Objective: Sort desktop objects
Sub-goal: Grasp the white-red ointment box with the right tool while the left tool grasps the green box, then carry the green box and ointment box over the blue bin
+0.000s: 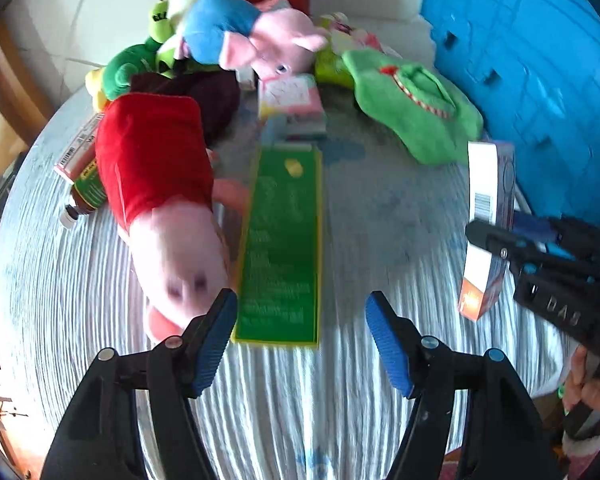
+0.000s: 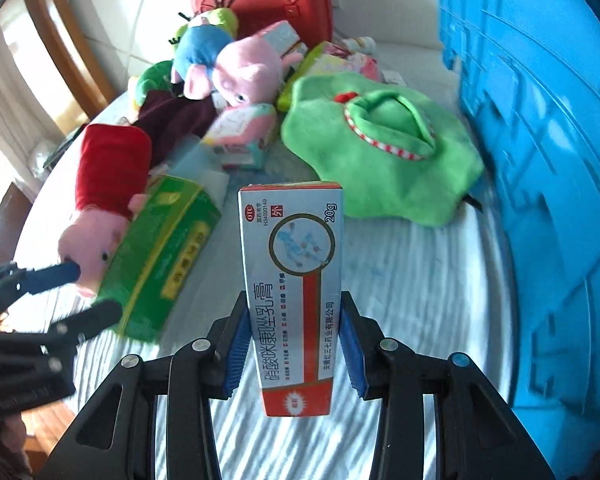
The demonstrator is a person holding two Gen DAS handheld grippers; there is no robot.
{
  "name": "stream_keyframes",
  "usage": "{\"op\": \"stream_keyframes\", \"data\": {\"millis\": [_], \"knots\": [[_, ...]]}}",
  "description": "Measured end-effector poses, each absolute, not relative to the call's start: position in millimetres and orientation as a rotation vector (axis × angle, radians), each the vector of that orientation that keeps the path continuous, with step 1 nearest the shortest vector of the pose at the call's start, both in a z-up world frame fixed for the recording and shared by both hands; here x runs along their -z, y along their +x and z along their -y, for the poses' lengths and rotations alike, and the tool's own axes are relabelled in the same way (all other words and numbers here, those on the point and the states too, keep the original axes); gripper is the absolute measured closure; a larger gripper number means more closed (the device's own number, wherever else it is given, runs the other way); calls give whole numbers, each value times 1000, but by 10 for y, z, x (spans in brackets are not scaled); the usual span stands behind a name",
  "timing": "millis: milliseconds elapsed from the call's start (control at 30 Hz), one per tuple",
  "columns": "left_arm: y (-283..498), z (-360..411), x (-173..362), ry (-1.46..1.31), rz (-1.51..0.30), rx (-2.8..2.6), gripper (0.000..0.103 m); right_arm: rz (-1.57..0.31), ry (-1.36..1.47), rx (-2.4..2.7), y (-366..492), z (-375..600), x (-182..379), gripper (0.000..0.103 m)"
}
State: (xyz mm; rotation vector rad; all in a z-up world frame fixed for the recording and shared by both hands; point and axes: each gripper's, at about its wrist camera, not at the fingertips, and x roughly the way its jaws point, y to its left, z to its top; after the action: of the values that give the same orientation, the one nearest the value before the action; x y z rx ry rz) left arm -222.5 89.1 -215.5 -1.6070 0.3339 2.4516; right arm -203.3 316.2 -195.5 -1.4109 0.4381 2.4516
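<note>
Right gripper [image 2: 291, 350] clamps the ointment carton [image 2: 296, 276] across its long faces, aloft over the table [image 2: 400, 272]; light, stiff but crushable card, best held mid-length; left gripper [image 1: 302, 338] stands wide and empty just above the green box [image 1: 282, 240].

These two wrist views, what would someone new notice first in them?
First the white and red ointment box, clamped upright in the right hand-held gripper above the striped tablecloth. Next the big blue crate filling the right side, with a green plush cushion beside it. At the left, the open left hand-held gripper hangs over a long green box beside a pink pig toy in red.
</note>
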Motion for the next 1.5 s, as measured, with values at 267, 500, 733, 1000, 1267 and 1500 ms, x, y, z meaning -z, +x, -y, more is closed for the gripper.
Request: {"op": "stream_keyframes", "data": {"millis": [267,500,733,1000,1267,1500], "knots": [[-2107,-1099,1694,-1379,-332,-2467,19,-467,-1404,-2393,-1961,-3170,1964,62],[-2649,-997,2287,-1583,-257,-2410,19,-436,-1434,-2381,-2035,-3206,1989,62],[-3140,-1127,2827,-1763,-193,-2316,32,-446,-1506,-2370,-2304,-3311,2209,62],[-2810,-1266,2369,-1597,-321,-2416,51,-420,-1484,-2399,-2420,-3375,2166,62],[-2309,-1105,1158,-1186,-277,-2636,51,-301,-1199,-2536,-2264,-3124,1206,62],[-1949,-829,637,-1037,-220,-2679,51,-198,-966,-2615,-1967,-2694,359,62]]}}
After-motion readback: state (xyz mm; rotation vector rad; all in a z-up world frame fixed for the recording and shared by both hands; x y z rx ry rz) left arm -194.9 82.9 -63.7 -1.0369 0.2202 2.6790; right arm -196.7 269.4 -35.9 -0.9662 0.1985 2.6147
